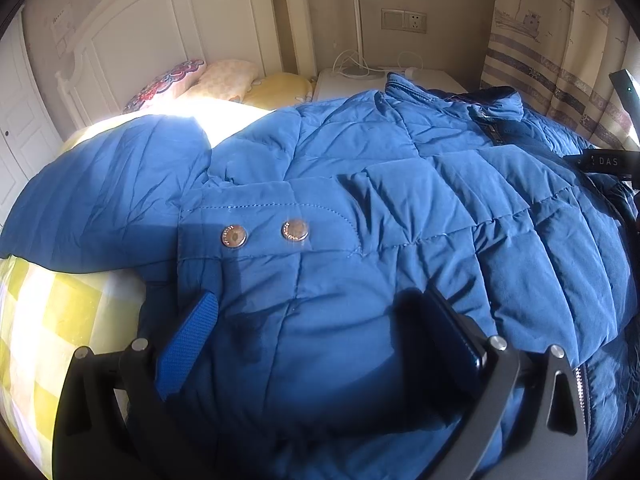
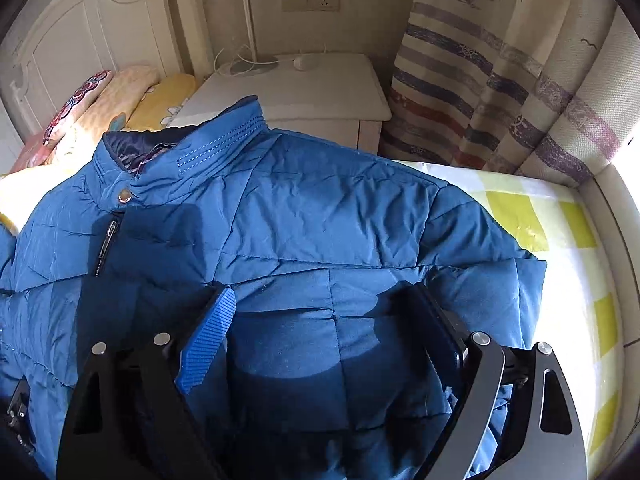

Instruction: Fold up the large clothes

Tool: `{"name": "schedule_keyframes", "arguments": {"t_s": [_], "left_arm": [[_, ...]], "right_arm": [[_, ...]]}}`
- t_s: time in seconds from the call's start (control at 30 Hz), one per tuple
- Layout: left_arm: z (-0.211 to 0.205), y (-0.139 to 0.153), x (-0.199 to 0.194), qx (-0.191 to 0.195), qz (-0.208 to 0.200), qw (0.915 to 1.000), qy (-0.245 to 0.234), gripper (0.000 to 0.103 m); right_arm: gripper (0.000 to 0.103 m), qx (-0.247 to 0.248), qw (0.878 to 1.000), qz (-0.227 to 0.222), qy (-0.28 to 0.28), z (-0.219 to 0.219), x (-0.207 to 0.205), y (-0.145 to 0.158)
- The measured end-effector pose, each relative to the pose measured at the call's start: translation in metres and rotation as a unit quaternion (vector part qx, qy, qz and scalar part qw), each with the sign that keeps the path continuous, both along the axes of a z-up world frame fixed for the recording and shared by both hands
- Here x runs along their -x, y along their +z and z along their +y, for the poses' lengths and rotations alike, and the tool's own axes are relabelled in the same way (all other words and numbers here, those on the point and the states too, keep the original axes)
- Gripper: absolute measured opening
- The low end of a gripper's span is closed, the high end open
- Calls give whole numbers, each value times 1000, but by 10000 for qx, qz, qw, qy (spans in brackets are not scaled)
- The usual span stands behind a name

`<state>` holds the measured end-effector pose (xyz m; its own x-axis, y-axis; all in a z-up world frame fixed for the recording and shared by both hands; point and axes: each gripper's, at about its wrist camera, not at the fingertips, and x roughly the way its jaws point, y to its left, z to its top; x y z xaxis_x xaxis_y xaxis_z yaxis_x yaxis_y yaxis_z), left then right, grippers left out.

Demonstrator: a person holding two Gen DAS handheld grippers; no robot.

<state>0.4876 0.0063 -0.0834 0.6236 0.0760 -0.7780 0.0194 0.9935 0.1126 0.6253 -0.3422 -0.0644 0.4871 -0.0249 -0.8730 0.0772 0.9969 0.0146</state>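
A large blue quilted jacket (image 1: 360, 184) lies spread face up on the bed, collar toward the headboard. Its left sleeve (image 1: 112, 196) stretches out to the left; a pocket flap with two metal snaps (image 1: 264, 234) lies ahead of my left gripper. My left gripper (image 1: 320, 300) is open and hovers just above the jacket's lower front, holding nothing. In the right wrist view the jacket (image 2: 300, 208) shows its collar (image 2: 188, 156) and right shoulder. My right gripper (image 2: 324, 296) is open above the jacket's right chest, empty.
The bed has a yellow-and-white checked sheet (image 2: 560, 248) (image 1: 60, 320). Pillows (image 1: 224, 80) lean on the white headboard (image 1: 160, 28). A white nightstand (image 2: 312, 88) with a lamp base and cables stands behind the collar. A striped curtain (image 2: 500, 92) hangs at right.
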Motion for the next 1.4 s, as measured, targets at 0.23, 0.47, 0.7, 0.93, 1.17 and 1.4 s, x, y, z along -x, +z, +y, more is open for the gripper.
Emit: {"name": "schedule_keyframes", "arguments": {"t_s": [0.23,0.47,0.7,0.93,1.17,1.4], "left_arm": [[0,0,0,-28,-8,10000,1,101],[0,-1,-2,-1,15,10000,-51,101],[1,-1,-3,23,15,10000,-52,101],[8,4,0,249,-85,9997,-26,101],[123,36,27,2740,-867,9502,1210,100],[313,30,53,4090,-1238,8513,3046,100]], "right_arm": [[86,183,9970,-442,-608,-29,-32,19],[91,-167,9956,-320,-867,-56,-45,-14],[91,-536,9876,-1092,-989,-49,4,22],[91,-380,9910,-1259,263,40,97,50],[91,594,9859,-806,1341,130,134,0],[92,-1,9891,-677,1306,112,128,-3]]}}
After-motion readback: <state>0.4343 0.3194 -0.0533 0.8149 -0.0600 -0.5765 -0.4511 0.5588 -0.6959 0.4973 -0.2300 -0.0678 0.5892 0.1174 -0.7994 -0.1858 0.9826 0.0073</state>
